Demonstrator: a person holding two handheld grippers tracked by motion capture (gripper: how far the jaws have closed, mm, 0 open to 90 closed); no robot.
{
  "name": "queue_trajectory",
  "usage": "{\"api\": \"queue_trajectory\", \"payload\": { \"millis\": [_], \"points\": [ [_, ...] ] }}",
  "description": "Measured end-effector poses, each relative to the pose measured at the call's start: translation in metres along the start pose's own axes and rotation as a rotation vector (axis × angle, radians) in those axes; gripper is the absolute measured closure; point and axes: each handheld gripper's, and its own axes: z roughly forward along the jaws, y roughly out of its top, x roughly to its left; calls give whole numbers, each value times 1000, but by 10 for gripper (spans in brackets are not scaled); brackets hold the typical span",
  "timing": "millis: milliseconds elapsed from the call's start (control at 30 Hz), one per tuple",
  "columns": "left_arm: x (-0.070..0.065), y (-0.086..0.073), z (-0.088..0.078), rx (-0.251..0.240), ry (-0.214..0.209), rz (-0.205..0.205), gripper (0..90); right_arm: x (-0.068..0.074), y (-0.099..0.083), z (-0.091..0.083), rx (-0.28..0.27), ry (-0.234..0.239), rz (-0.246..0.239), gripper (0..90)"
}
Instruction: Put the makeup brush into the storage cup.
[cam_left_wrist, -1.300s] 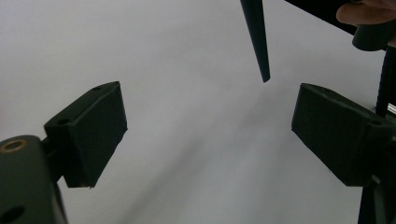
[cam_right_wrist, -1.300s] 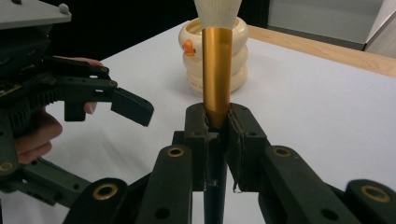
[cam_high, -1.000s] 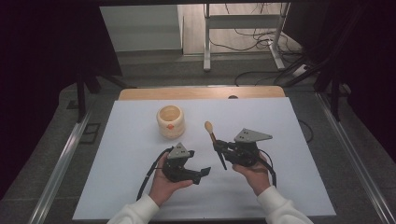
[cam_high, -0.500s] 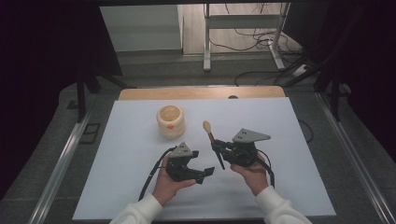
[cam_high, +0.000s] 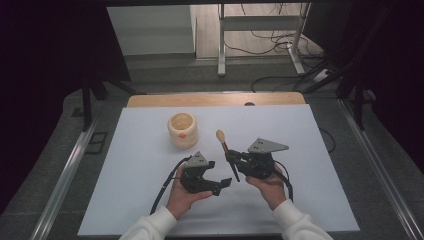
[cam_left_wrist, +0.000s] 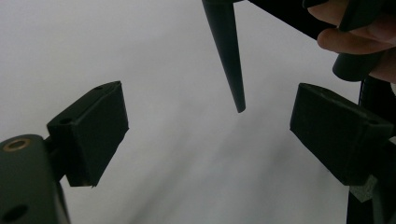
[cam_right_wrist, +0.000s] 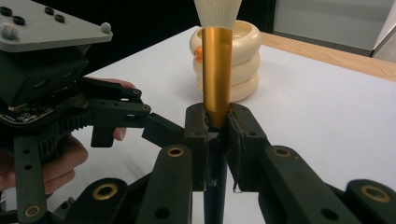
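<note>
white table (cam_high: 150, 200) holds one holder (cam_high: 182, 130); right gripper (cam_right_wrist: 217, 135) jaws clamp one brush (cam_right_wrist: 216, 70), left gripper (cam_left_wrist: 205, 135) jaws wide.

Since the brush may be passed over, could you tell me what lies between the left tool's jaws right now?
In the left gripper view, the brush's dark pointed handle tip hangs between the left tool's open jaws, touching neither; behind it is bare white table.

A lab: white-covered table (cam_high: 150, 200), dark curtains (cam_high: 45, 75), loose floor cables (cam_high: 265, 40).

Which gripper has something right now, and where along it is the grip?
The right gripper clamps a brush with a black tapered handle and gold ferrule where the two meet. The left gripper is open and holds nothing.
</note>
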Motion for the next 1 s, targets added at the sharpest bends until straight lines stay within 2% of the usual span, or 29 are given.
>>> {"api": "queue_trajectory", "payload": {
  "millis": [300, 533, 567, 600, 700, 833, 1000],
  "points": [
    [-2, 3, 7, -5, -21, 0, 164, 3, 0, 2, -20, 14, 10, 793],
    [-3, 5, 8, -26, -7, -7, 288, 5, 0, 4, -32, 28, 16, 793],
    [-2, 6, 8, -34, -2, -1, 359, 6, -1, 5, -34, 32, 15, 793],
    [-2, 6, 8, -37, -2, -1, 359, 6, -1, 5, -34, 32, 15, 793],
    [-2, 7, 7, -52, 1, -5, 433, 7, -1, 5, -33, 34, 9, 794],
    [1, 8, 6, -72, -15, -25, 498, 9, -1, 6, -35, 41, 13, 793],
    [2, 9, 5, -85, -24, -29, 567, 10, -2, 7, -36, 48, 10, 793]
  ]
}}
